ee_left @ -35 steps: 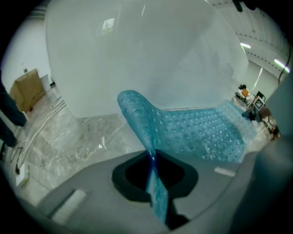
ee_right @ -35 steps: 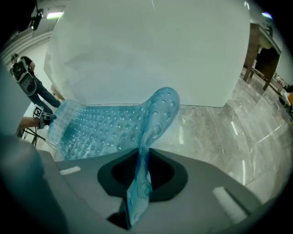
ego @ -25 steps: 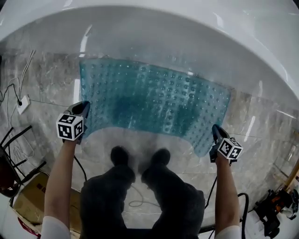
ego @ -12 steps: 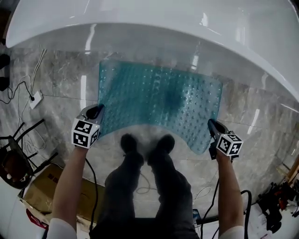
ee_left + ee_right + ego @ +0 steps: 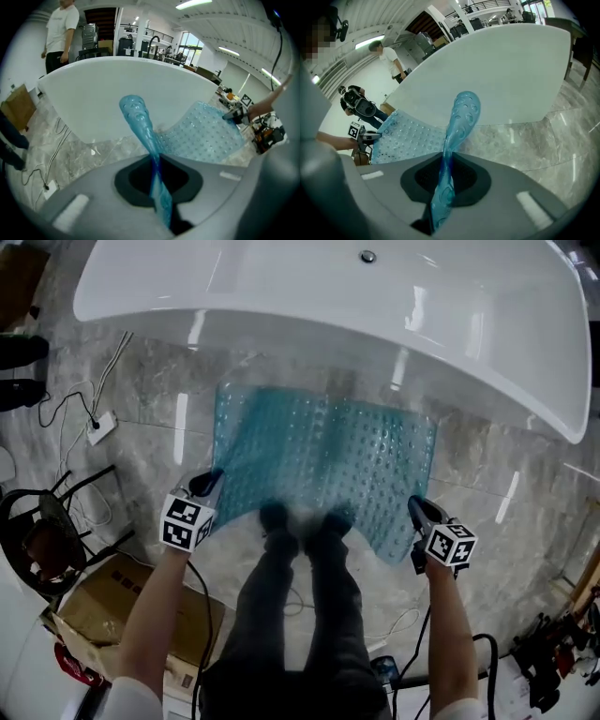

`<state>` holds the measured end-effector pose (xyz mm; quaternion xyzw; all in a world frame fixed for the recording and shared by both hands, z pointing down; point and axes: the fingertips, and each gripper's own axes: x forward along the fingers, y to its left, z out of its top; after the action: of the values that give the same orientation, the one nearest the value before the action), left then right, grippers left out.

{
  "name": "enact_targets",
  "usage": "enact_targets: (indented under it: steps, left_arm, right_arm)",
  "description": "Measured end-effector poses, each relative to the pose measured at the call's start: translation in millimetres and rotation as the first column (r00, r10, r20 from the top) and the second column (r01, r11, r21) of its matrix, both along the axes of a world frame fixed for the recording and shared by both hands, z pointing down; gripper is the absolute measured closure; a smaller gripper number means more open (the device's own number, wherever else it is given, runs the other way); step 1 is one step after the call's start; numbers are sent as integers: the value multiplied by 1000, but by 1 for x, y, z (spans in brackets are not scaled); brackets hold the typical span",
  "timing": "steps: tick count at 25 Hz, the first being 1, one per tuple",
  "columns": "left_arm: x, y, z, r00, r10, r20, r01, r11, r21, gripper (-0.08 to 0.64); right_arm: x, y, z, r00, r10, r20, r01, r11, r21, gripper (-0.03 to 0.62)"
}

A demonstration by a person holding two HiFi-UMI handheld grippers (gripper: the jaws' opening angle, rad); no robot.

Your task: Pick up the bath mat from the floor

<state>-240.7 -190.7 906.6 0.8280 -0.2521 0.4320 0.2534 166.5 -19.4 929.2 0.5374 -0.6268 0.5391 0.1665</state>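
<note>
1. Glossy grey marble-tile floor [image 5: 506, 474].
2. Resting on it: long white oval bathtub [image 5: 309, 287], brown cardboard box [image 5: 94, 610], white power strip [image 5: 101, 427] with thin cables, the person's dark shoes [image 5: 276, 517].
3. Teal studded bath mat [image 5: 328, 456]: contact with the floor unclear.

A: Any lettering to call out?
B: None legible. The marker cube [image 5: 187, 523] on the left gripper [image 5: 210, 484] and the matching cube [image 5: 451, 546] on the right gripper [image 5: 416, 508] show only black-and-white square patterns.
A: And the cardboard box [image 5: 98, 601]?
B: No print readable there either.
</note>
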Motion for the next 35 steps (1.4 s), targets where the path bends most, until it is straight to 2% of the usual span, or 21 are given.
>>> enact_targets:
  steps: [5,12,17,22,26,28,32,35]
  left_arm:
    - [-6,15,-101,997,-53,-55,51,998,-28,540]
    - [-3,31,-247,989,-79,-124,76,997,-30,540]
    - [-3,46,-348,984,-63,-168,59,998,-29,540]
    - [7,59,-419,982,-6,-187,4,1000,-12,540]
    - [0,78,-469,977,-18,-214,11,999,-35,540]
    - [-2,82,-495,969,-39,-245,28,999,-46,540]
    - [-6,101,-542,950,-64,-305,43,996,-74,540]
    - [-3,121,-565,939,-69,-337,42,995,-88,540]
  right_arm:
    - [-22,12,-98,999,11,48,-12,1000,23,558]
    - [-47,26,-245,994,50,97,-59,995,87,555]
    - [-60,36,-347,991,55,121,-73,986,149,552]
    - [-59,45,-413,984,76,163,-109,973,202,552]
    - [-62,66,-463,975,105,194,-147,966,213,552]
    - [-61,70,-488,960,149,236,-202,955,219,552]
    - [-64,78,-543,879,269,394,-378,896,232,551]
    - [-65,89,-570,867,281,412,-409,873,265,550]
